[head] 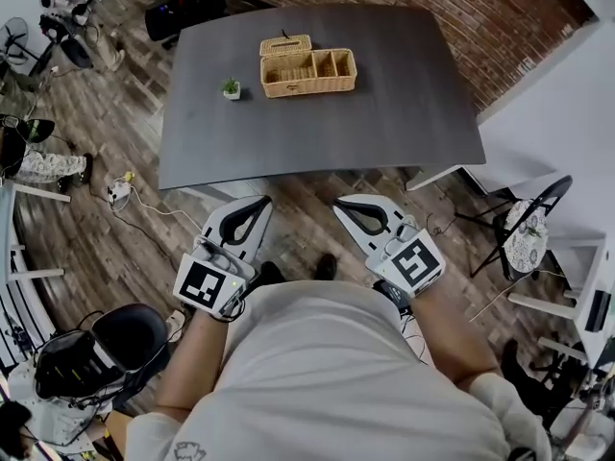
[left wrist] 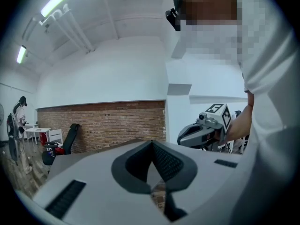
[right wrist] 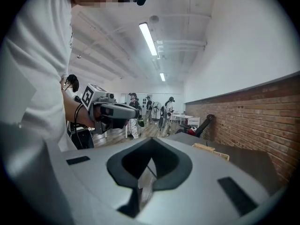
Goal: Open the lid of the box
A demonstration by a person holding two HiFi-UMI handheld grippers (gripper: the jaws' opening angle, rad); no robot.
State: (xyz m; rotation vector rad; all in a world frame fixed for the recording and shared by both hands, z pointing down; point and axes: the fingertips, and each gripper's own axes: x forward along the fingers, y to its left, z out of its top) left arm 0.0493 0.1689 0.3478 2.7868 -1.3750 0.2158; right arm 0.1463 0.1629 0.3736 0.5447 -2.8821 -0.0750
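Observation:
A wicker box [head: 307, 71] stands on the far part of the dark table [head: 317, 133]. Its compartments show from above, and a woven lid panel [head: 285, 44] sits at its back left edge. Both grippers hover over the floor in front of the table's near edge, well short of the box. The left gripper [head: 262, 203] has its jaws together with nothing between them [left wrist: 151, 142]. The right gripper [head: 339, 204] is likewise shut and empty [right wrist: 151, 140]. A corner of the box [right wrist: 211, 150] shows on the table in the right gripper view.
A small potted plant [head: 232, 88] stands left of the box. A folding chair [head: 527, 230] is at the right and a black office chair [head: 135, 338] at the lower left. Cables lie on the wooden floor [head: 120, 192]. A brick wall [head: 500, 27] runs behind the table. Several people [right wrist: 147, 108] stand far off.

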